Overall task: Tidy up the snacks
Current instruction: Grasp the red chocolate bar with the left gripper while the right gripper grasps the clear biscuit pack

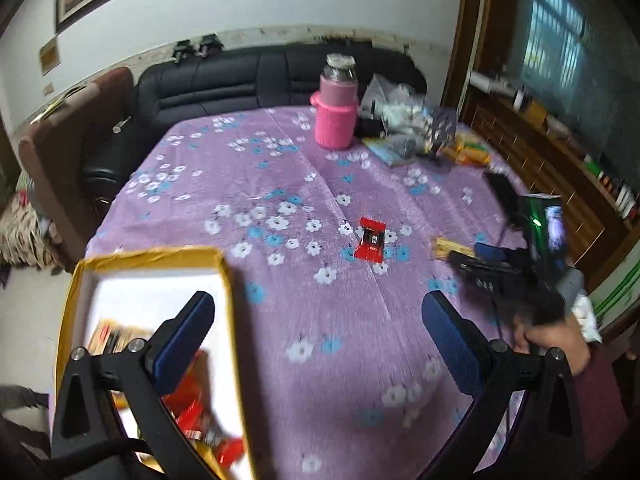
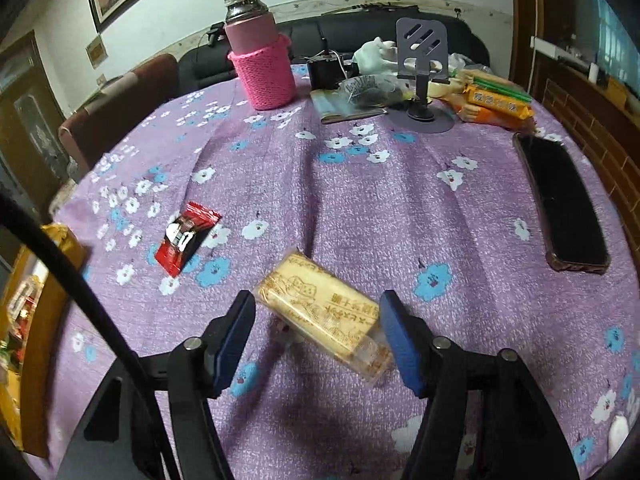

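**Biscuit pack sits slanted between the right fingers, not gripped yet**

A pale yellow biscuit pack (image 2: 326,312) is seen lying on the purple flowered tablecloth (image 2: 400,208), right between the blue pads of the right gripper (image 2: 318,338). The fingers are spread partway, and a gap can be made out on the left side, so nothing is judged to be pinched yet; on the right the pack's clear end looks to be very close to or brushing the pad, hard to call.

The key bit: the pack's long axis runs diagonally, from upper left to lower right in the right wrist view, so it is skewed against the closing line of the jaws. A squeeze as-is would probably catch it corner to corner, so a bit of wrist roll may be needed first.

A red wrapped snack (image 2: 187,238) is left lying loose on the cloth, further out and to the left of the pack.

The left gripper (image 1: 318,338) is held wide open and empty, partly over the yellow-rimmed box (image 1: 230,280), where red wrappers are already collected. The right hand is clearly the nearer one for the biscuit pack.
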Tool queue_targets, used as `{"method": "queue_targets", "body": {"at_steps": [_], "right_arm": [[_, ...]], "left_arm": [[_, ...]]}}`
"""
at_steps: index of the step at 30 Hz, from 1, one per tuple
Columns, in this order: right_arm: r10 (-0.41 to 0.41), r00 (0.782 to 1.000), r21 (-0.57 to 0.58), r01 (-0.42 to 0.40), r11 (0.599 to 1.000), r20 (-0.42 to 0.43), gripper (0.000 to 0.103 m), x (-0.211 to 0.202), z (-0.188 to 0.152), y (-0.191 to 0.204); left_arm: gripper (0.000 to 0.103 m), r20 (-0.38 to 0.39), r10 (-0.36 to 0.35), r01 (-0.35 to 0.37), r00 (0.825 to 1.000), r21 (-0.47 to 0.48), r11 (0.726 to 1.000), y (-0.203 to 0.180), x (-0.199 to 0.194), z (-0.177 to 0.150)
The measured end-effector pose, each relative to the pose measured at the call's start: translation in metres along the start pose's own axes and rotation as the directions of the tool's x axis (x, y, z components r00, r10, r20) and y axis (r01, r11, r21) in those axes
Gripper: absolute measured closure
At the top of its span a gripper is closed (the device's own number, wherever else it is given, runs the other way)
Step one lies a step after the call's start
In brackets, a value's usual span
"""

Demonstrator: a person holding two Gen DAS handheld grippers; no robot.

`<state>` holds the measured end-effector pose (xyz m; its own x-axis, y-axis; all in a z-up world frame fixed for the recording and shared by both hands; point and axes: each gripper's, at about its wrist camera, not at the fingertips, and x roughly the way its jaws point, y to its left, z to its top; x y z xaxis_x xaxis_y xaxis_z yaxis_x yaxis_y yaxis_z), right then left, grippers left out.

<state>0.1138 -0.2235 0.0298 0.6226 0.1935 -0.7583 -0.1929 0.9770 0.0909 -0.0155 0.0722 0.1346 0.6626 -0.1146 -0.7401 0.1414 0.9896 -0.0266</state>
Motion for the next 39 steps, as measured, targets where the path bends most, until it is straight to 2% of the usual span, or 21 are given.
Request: {"method": "queue_targets", "body": {"at_steps": [1,3,8,9,11,13,16,19,21,23,24,26,28,29,30,31,32,33,35,37,39], "right_arm": [[-0.038,0.999,-0.022,0.038,0.999,0.006,0.055,0.0,-0.002,0.002],[-0.048,0.999,-0.031,0.049,0.998,0.027,0.056,0.001,-0.003,0.002],[0.036,0.998,0.009,-0.037,0.999,0.047,0.058,0.004,0.002,-0.017],[0.032,0.999,0.007,-0.033,0.999,0.044,0.063,0.004,0.004,-0.018],[0.008,0.999,0.0,-0.008,1.0,0.032,0.088,0.003,0.004,-0.019],[-0.003,1.0,0.023,0.003,1.0,0.015,0.098,0.001,0.004,-0.023],[-0.002,1.0,0.045,0.002,0.999,0.011,0.1,0.0,0.003,-0.027],[0.032,0.999,0.073,-0.034,0.997,0.026,0.1,-0.005,0.004,-0.032],[0.078,0.996,0.092,-0.082,0.992,0.048,0.1,-0.008,0.005,-0.037],[0.126,0.991,0.129,-0.132,0.983,0.055,0.098,-0.006,0.006,-0.044],[0.142,0.988,0.146,-0.149,0.978,0.054,0.097,-0.005,0.007,-0.047],[0.162,0.985,0.176,-0.17,0.97,0.058,0.083,-0.002,0.008,-0.052],[0.168,0.983,0.184,-0.179,0.967,0.076,0.075,-0.003,0.008,-0.054],[0.179,0.98,0.186,-0.192,0.964,0.086,0.067,-0.004,0.009,-0.055],[0.194,0.976,0.192,-0.21,0.959,0.099,0.06,-0.004,0.009,-0.056],[0.21,0.971,0.198,-0.229,0.953,0.113,0.044,-0.003,0.01,-0.057],[0.229,0.965,0.203,-0.251,0.947,0.124,0.036,-0.002,0.01,-0.058],[0.268,0.954,0.211,-0.291,0.933,0.131,0.035,0.0,0.01,-0.059],[0.329,0.938,0.223,-0.347,0.911,0.113,0.036,0.007,0.011,-0.057],[0.311,0.947,0.156,-0.32,0.934,0.08,0.036,0.01,0.011,-0.043],[0.237,0.971,0.038,-0.239,0.97,0.032,0.041,0.015,0.009,-0.02]], "left_arm": [[0.0,-0.022,0.004,-0.004,1.0,0.009,1.0,-0.003,0.009,0.007],[0.0,-0.039,0.0,0.001,0.999,0.012,1.0,-0.007,0.027,0.023],[0.0,-0.066,0.0,0.002,0.998,0.033,0.999,-0.02,0.071,0.051],[0.0,-0.073,0.003,0.0,0.997,0.043,0.999,-0.025,0.081,0.053],[0.0,-0.093,0.016,-0.011,0.995,0.055,0.998,-0.035,0.1,0.053],[0.0,-0.11,0.013,-0.007,0.994,0.057,0.998,-0.042,0.117,0.05],[0.0,-0.131,0.043,-0.032,0.99,0.085,0.996,-0.052,0.144,0.045],[0.001,-0.137,0.053,-0.039,0.989,0.103,0.994,-0.057,0.165,0.045],[0.004,-0.14,0.044,-0.028,0.989,0.117,0.993,-0.059,0.177,0.046],[0.013,-0.155,0.038,-0.015,0.987,0.144,0.989,-0.062,0.189,0.046],[0.023,-0.171,0.044,-0.015,0.984,0.166,0.986,-0.066,0.196,0.045],[0.029,-0.163,0.001,0.027,0.987,0.169,0.985,-0.068,0.199,0.046],[0.041,-0.165,-0.04,0.067,0.986,0.161,0.985,-0.068,0.199,0.045],[0.044,-0.161,-0.058,0.084,0.985,0.162,0.983,-0.069,0.198,0.043],[0.052,-0.158,-0.068,0.095,0.985,0.172,0.98,-0.07,0.196,0.042],[0.062,-0.159,-0.082,0.11,0.984,0.175,0.978,-0.072,0.194,0.041],[0.066,-0.163,-0.085,0.115,0.983,0.179,0.977,-0.074,0.192,0.04],[0.07,-0.164,-0.076,0.107,0.983,0.187,0.976,-0.076,0.191,0.039],[0.071,-0.158,-0.048,0.082,0.986,0.218,0.973,-0.081,0.188,0.036],[0.071,-0.157,-0.037,0.072,0.987,0.224,0.972,-0.081,0.185,0.033],[0.071,-0.163,-0.047,0.082,0.985,0.216,0.973,-0.078,0.181,0.03]]}}
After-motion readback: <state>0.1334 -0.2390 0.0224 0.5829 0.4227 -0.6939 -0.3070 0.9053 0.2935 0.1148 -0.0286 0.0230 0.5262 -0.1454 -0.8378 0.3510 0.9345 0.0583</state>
